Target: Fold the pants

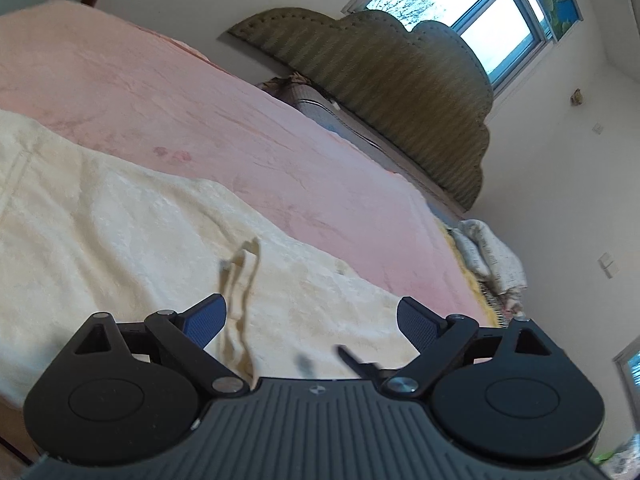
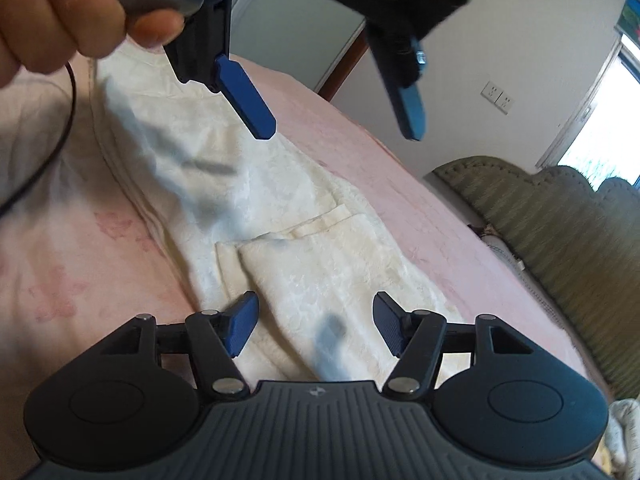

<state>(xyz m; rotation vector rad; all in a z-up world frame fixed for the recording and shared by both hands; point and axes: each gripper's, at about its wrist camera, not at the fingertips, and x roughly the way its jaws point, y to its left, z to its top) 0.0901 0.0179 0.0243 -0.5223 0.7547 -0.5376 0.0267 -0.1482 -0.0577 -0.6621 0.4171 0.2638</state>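
Cream pants (image 1: 120, 240) lie spread on the pink bed cover (image 1: 200, 120). My left gripper (image 1: 312, 316) hovers open just above them. A loose cream drawstring (image 1: 240, 280) dangles blurred beside its left pad, not pinched. In the right wrist view the pants (image 2: 300, 248) run away from me, with a folded hem end (image 2: 280, 236) lying on top. My right gripper (image 2: 316, 320) is open low over that near end, with nothing pressed between its pads. The left gripper (image 2: 338, 132) shows above the pants, open, held by a hand (image 2: 60, 12).
A green padded headboard (image 1: 400, 92) stands along the bed's far side under a window (image 1: 500, 20). Bundled cloth (image 1: 492, 260) lies at the bed's right corner. A black cable (image 2: 68, 120) hangs from the hand. Wall sockets (image 2: 498, 94) sit on the white wall.
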